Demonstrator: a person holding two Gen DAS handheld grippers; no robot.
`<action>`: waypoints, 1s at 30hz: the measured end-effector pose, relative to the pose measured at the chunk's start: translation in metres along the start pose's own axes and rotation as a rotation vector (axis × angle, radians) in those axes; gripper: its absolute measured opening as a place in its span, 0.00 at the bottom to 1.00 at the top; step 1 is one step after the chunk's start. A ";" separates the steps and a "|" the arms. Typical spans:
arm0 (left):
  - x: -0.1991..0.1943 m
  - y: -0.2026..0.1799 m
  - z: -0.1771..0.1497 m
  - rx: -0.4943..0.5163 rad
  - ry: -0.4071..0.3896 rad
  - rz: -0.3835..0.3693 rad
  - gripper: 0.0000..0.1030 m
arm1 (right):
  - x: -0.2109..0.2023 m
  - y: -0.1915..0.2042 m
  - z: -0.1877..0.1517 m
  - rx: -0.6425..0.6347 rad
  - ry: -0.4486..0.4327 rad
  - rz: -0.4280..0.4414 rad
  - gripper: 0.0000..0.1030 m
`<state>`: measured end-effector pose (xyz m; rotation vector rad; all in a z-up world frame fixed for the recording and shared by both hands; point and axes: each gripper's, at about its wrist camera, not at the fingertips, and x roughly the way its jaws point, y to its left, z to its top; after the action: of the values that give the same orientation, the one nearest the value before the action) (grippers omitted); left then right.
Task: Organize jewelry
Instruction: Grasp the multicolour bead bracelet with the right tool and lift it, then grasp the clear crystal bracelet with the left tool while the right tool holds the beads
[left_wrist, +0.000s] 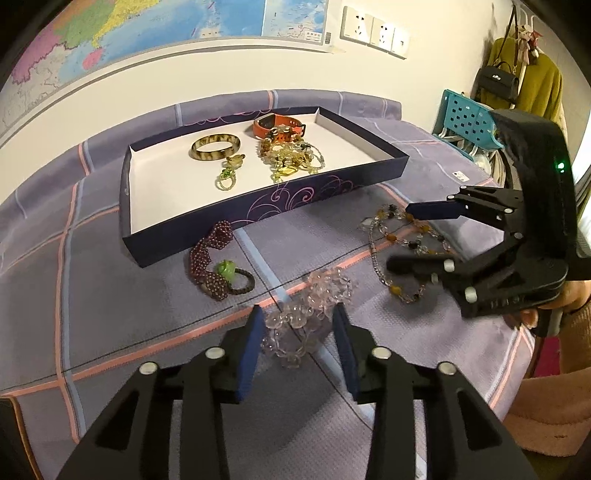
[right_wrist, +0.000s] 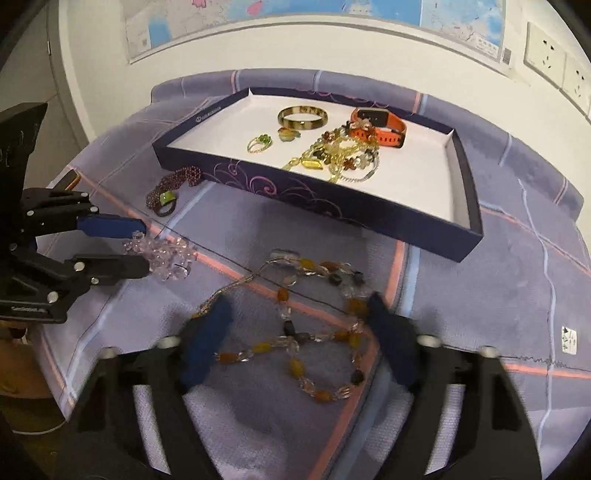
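Clear beads (left_wrist: 306, 317) lay on bed, dead ahead between my left gripper's (left_wrist: 299, 345) wide fingers; amber necklace (right_wrist: 314, 325) sprawled between right gripper's (right_wrist: 299, 332) wide fingers. Tray (left_wrist: 258, 214) beyond both.

White wall behind, big coloured map (left_wrist: 147, 33) pinned across it, row of white sockets (left_wrist: 375, 31) to its right. Work surface under a purple plaid cloth (left_wrist: 92, 295) with pink and blue stripes. Teal perforated basket (left_wrist: 465, 118), mustard coat (left_wrist: 532, 77) and black handbag (left_wrist: 498, 83) hang at far right.
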<state>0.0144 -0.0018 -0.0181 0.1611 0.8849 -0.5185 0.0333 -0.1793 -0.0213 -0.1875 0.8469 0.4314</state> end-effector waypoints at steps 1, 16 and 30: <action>0.000 0.000 0.000 0.001 0.001 0.011 0.27 | -0.001 -0.002 0.000 0.005 -0.002 -0.003 0.35; -0.017 0.011 0.007 -0.072 -0.035 -0.048 0.07 | -0.046 -0.023 0.012 0.156 -0.140 0.186 0.10; -0.005 0.001 0.006 -0.001 0.001 -0.055 0.36 | -0.074 -0.025 0.024 0.160 -0.209 0.207 0.10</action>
<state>0.0169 -0.0013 -0.0107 0.1363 0.8928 -0.5692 0.0175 -0.2151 0.0504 0.0936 0.6933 0.5642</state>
